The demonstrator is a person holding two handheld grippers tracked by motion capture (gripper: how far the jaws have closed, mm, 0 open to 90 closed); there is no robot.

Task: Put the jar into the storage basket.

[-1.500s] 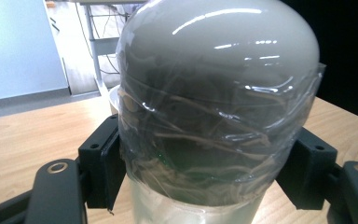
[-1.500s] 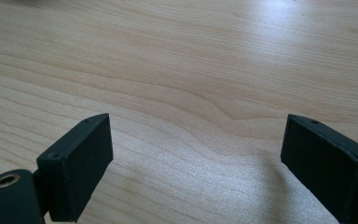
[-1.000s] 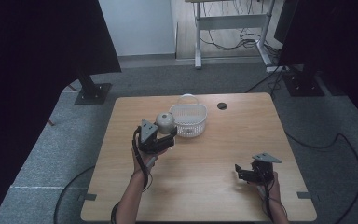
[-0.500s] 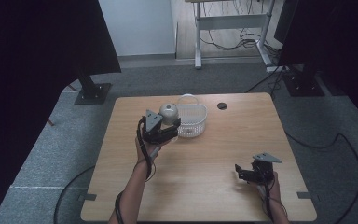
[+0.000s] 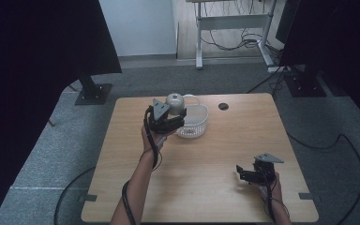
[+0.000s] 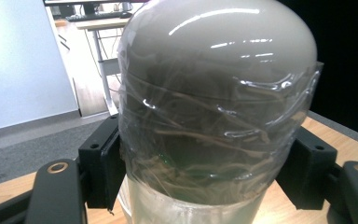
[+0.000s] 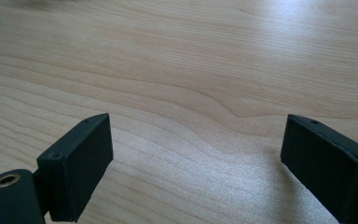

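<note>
A grey dome-capped bottle (image 5: 174, 101) wrapped in clear plastic is held above the table by my left gripper (image 5: 175, 116), whose jaws are shut on its sides. In the left gripper view the bottle (image 6: 214, 107) stands upright between the two black pads (image 6: 101, 163). It hangs at the left rim of a white mesh basket (image 5: 198, 123) on the far middle of the wooden table (image 5: 206, 187). My right gripper (image 5: 242, 175) rests low near the front right of the table, open, with bare wood between its pads (image 7: 79, 163).
A dark round hole (image 5: 223, 106) sits in the table's far edge, right of the basket. Cables trail from both grippers toward the table's front. Dark screens stand on the floor left and right, and a desk frame at the back.
My left gripper has carried the bottle up and toward the far right, from beside the basket's left to its rim. The right gripper has stayed put.
</note>
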